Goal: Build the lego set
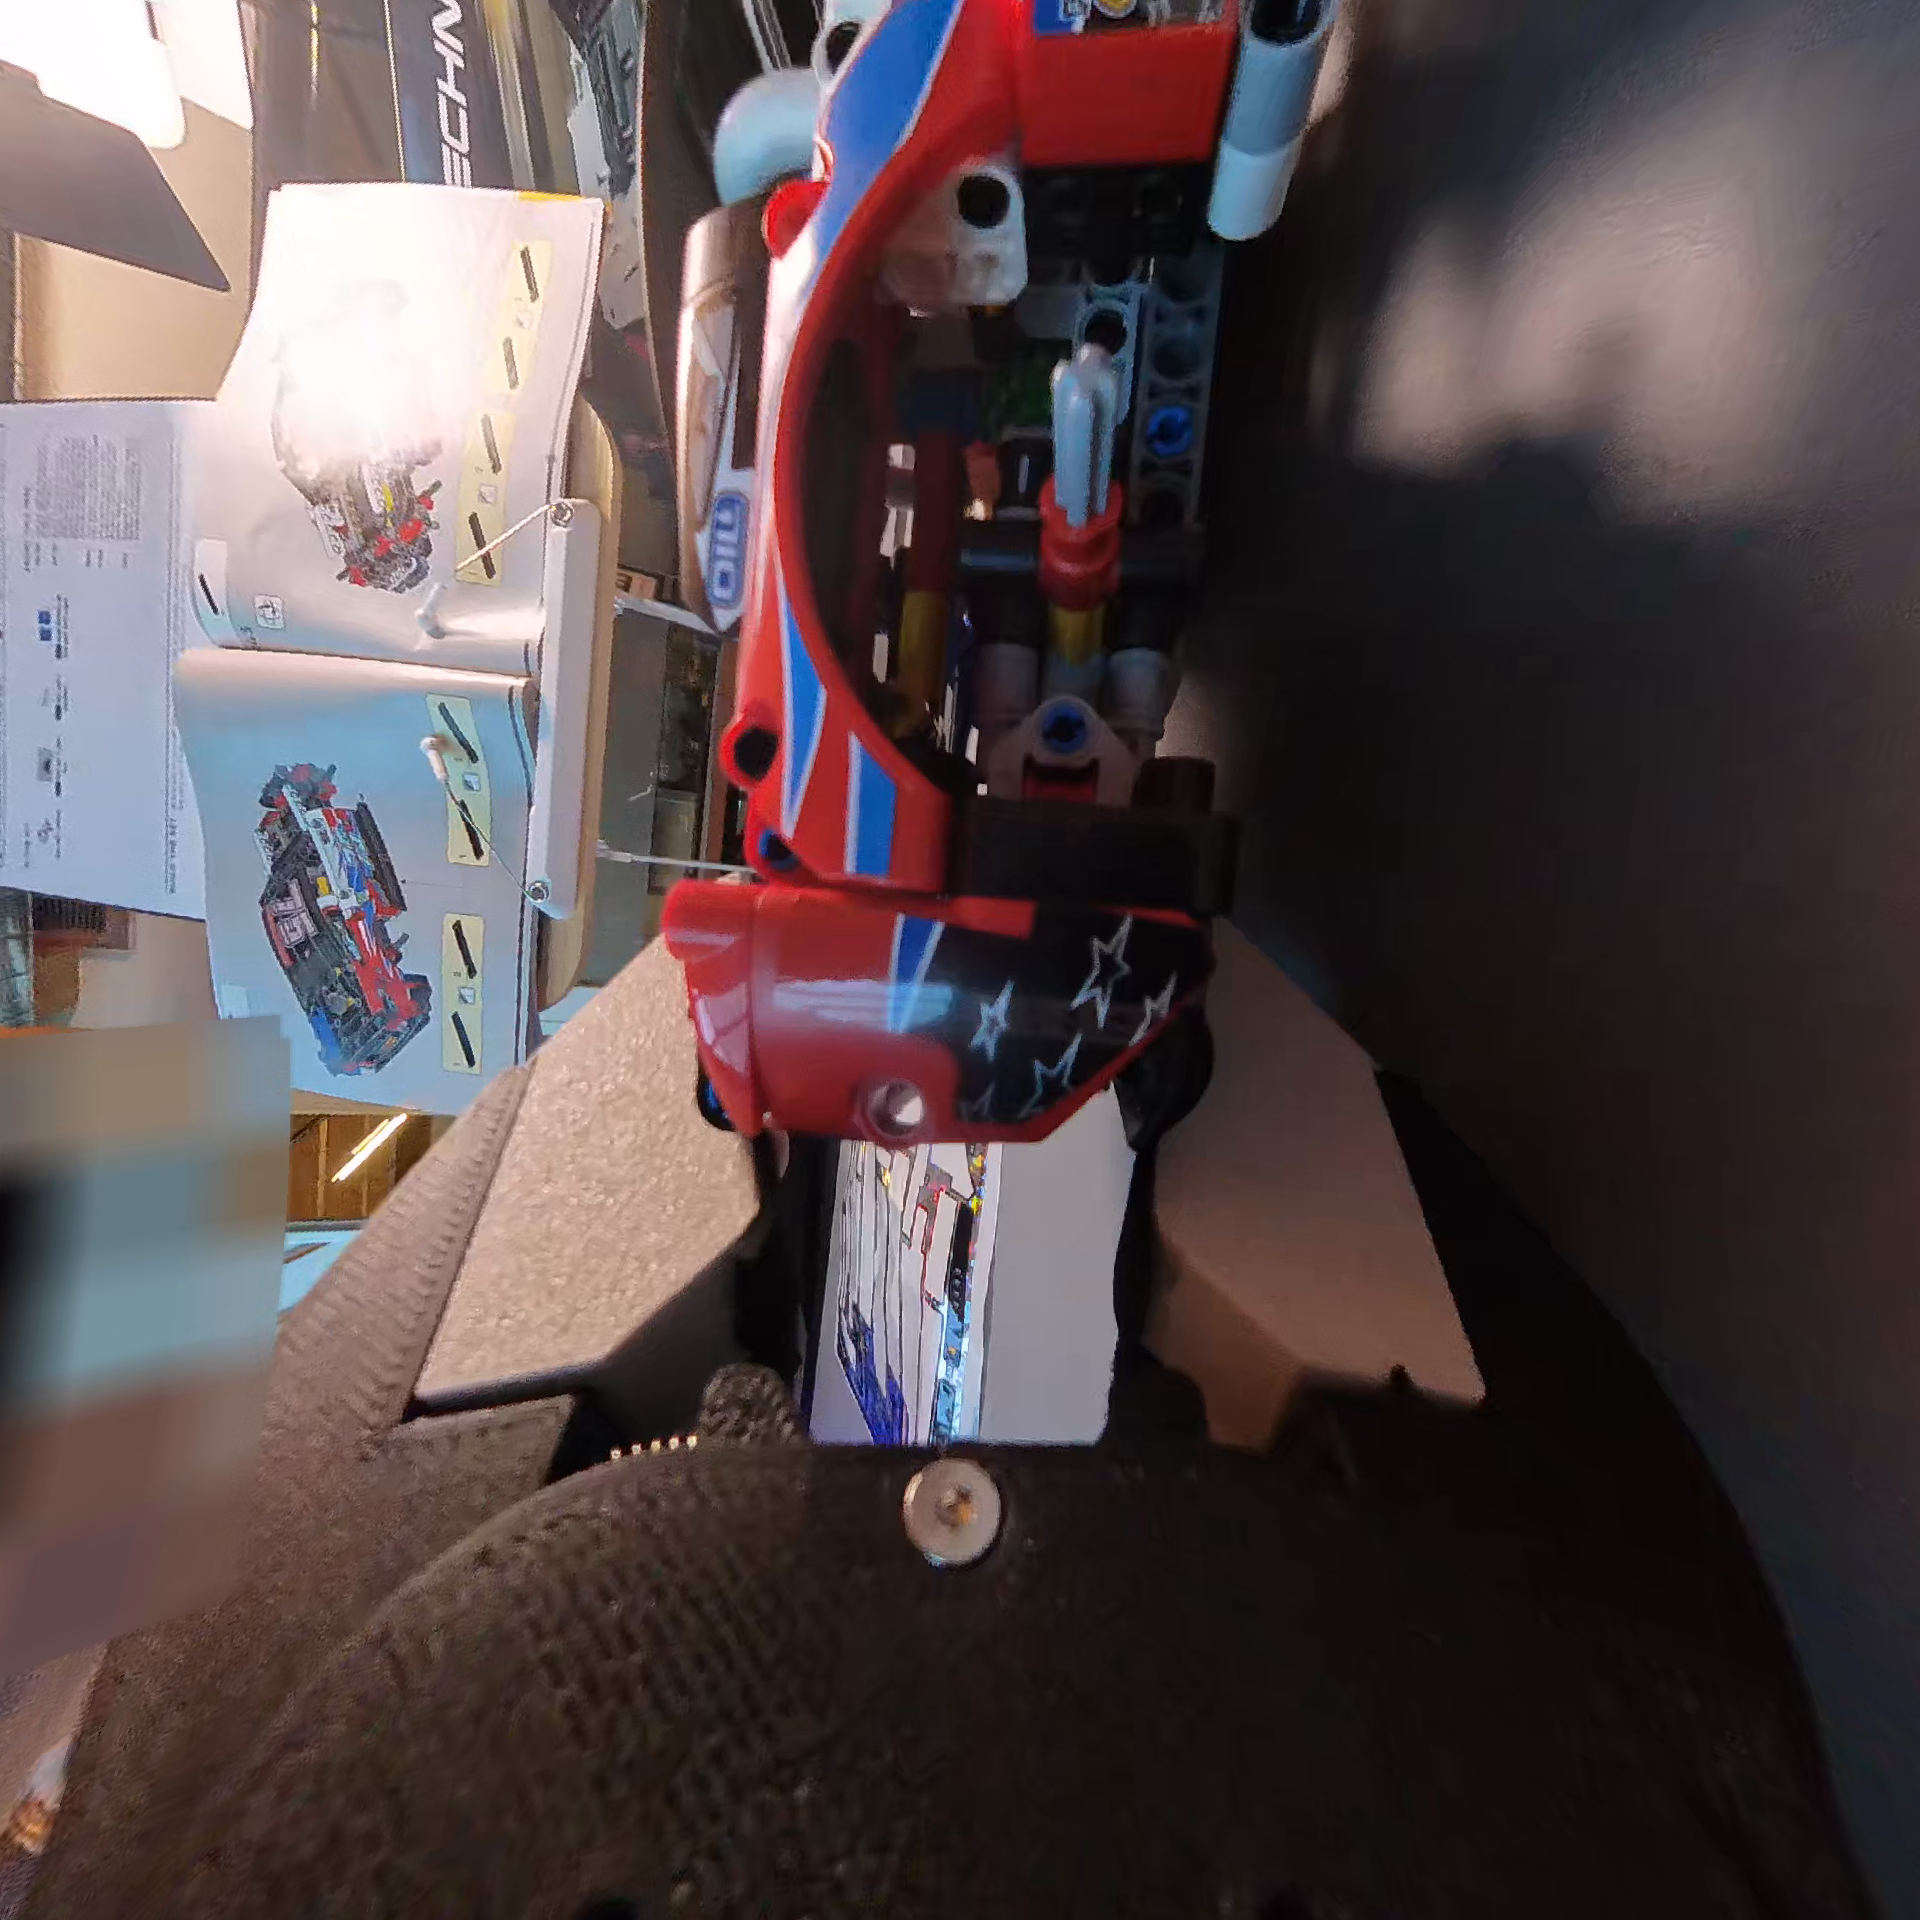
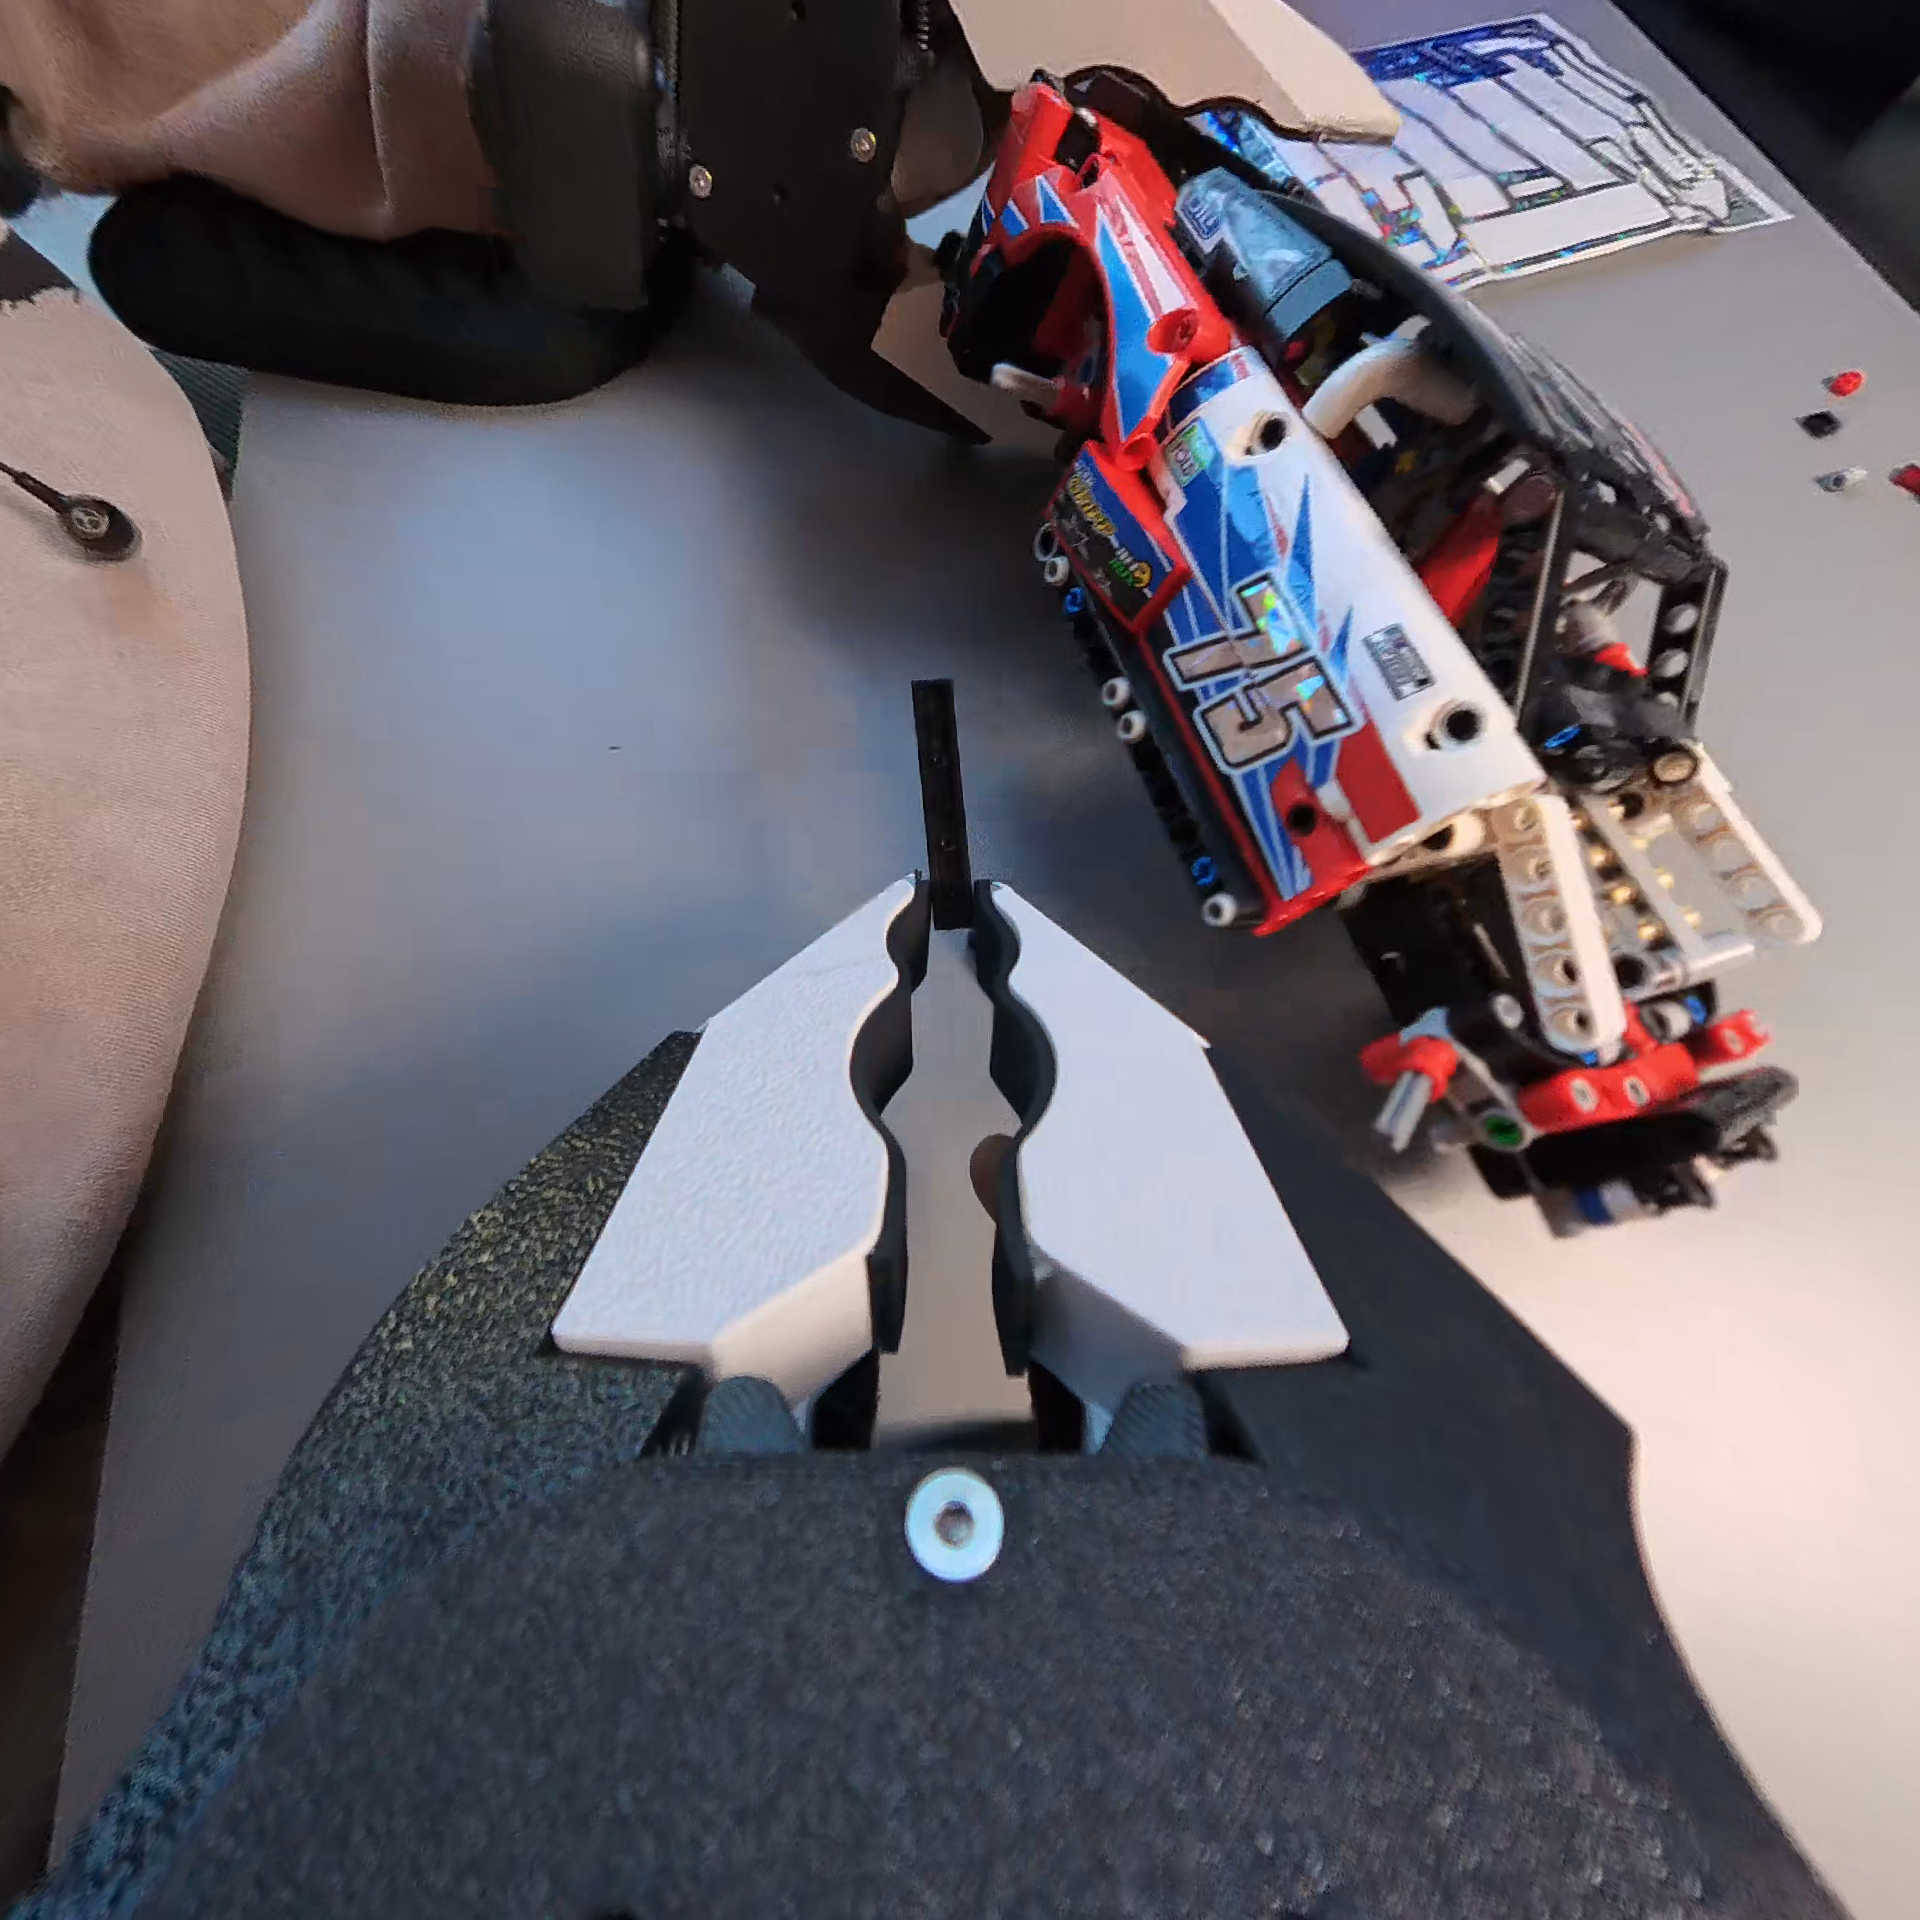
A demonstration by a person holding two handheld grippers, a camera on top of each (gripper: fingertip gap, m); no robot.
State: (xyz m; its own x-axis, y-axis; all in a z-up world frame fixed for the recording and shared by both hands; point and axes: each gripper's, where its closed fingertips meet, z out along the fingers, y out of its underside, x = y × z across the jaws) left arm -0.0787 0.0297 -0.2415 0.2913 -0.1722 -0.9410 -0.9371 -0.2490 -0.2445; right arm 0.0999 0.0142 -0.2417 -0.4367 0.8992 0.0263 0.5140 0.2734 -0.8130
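The red, white and blue lego car (image 2: 1340,665) lies on its side on the grey table (image 2: 582,644). In the left wrist view the car (image 1: 935,582) fills the centre. My left gripper (image 1: 935,997) is shut on its red and black starred end panel, one pale finger (image 1: 603,1195) on each side. The left gripper also shows in the right wrist view (image 2: 1101,239), clamped on the car's far end. My right gripper (image 2: 951,899) is shut on a thin black beam (image 2: 940,790) that sticks out forward, left of the car and apart from it.
An open instruction booklet (image 1: 384,623) stands on a holder at the left, with a dark box (image 1: 436,94) behind it. A sticker sheet (image 2: 1558,156) lies beyond the car. A few small loose pieces (image 2: 1844,426) lie at the right edge. A person's beige sleeve (image 2: 104,831) is at the left. Left tips to right tips: about 20 cm.
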